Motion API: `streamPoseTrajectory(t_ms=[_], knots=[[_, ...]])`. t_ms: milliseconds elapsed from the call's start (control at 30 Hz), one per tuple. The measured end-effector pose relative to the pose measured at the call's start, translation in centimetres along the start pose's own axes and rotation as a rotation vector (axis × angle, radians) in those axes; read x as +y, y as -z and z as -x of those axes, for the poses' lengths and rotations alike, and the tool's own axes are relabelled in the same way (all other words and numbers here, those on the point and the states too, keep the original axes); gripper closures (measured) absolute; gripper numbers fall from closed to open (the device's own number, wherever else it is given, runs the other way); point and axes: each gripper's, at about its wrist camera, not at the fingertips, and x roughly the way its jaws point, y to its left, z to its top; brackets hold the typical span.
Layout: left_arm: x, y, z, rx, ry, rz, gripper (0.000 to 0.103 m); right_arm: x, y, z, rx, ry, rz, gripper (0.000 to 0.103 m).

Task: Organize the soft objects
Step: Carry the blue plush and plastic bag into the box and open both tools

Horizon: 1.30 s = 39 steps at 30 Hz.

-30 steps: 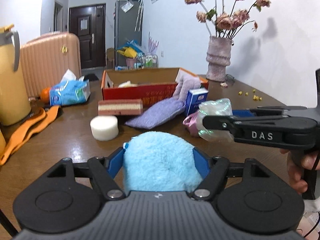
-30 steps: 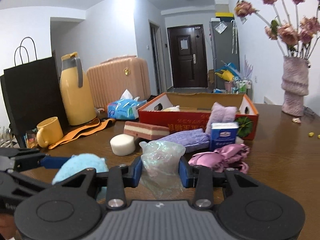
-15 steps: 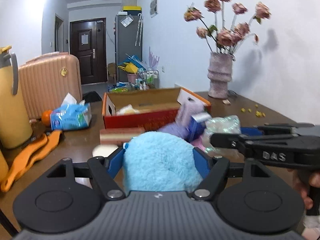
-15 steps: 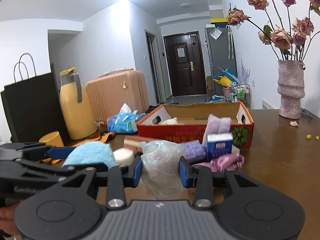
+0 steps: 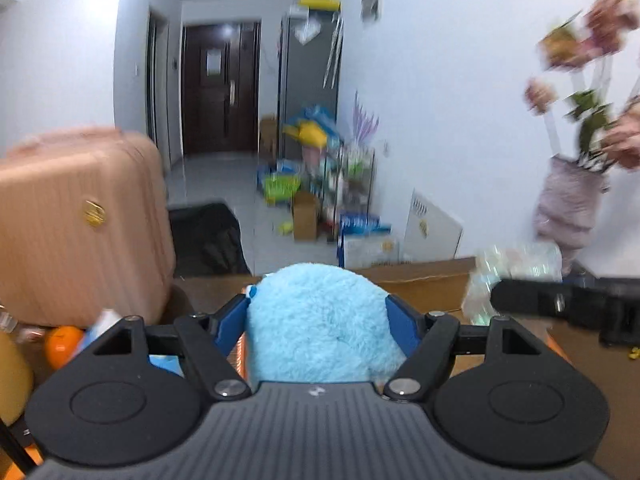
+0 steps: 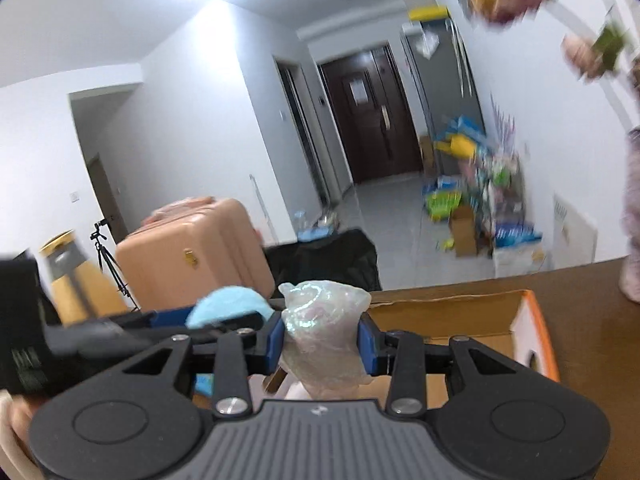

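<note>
left hand-held gripper (image 5: 322, 316) clamping blue plush (image 5: 320, 328); right hand-held gripper (image 6: 322, 340) clamping iridescent bag (image 6: 322, 336)

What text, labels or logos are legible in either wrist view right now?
No text can be read in either view.
Paper notice on the dark door: blurred.
Gold badge on the pink suitcase: a blurred emblem, no letters.
Small embossed mark on the left gripper body: a logo, no letters.
Blue packages on the floor: print smeared.

White walls (image 5: 440, 80) — dark door (image 5: 218, 88) beyond.
</note>
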Motion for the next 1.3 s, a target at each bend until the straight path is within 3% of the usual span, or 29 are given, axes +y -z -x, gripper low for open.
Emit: streamPoseTrajectory(t_ms=[167,267,333,500,600,767,900,1033,1100,1233,1300], knots=[[0.6,-0.4,-9.1,0.148,-0.072,0.012,0.028,-3.5,-2.7,-10.2,0.152,0.062,-0.076,0.066],[0.5,-0.3,-11.8,0.176,-0.097,-0.026,0.024,-5.0,-2.6,-14.9,0.226,0.086,-0.107,0.066],[0.6,-0.3,-12.6,0.176,-0.119,-0.04,0.015,-5.4,-2.3,-17.3,0.272,0.09,-0.111,0.065],[0.7,0.2,-12.0,0.141,-0.096,-0.091,0.013,-5.9,-1.3,-21.0,0.343,0.069,-0.128,0.052],[0.7,0.3,-11.4,0.125,-0.107,-0.107,0.007,-5.7,-1.1,-21.2,0.334,0.075,-0.126,0.048],[1.1,-0.5,-10.5,0.122,-0.127,-0.092,0.007,-5.0,-1.5,-19.7,0.314,0.086,-0.116,0.048],[1.4,-1.2,-7.3,0.088,-0.151,-0.1,0.007,-4.6,-2.8,-15.4,0.263,0.122,-0.082,0.047],[1.4,-1.1,-3.0,0.05,-0.176,-0.136,0.005,-4.9,-3.1,-9.9,0.206,0.163,-0.071,0.037],[1.6,-0.9,-0.7,0.03,-0.177,-0.129,0.004,-5.1,-2.8,-7.0,0.18,0.22,-0.036,0.034],[1.7,-0.2,3.5,0.002,-0.177,-0.098,0.003,-4.3,-1.1,-0.2,0.098,0.324,0.072,0.017],[1.4,0.5,5.6,-0.018,-0.177,-0.088,0.002,-3.6,0.0,2.8,0.06,0.361,0.109,0.016]])
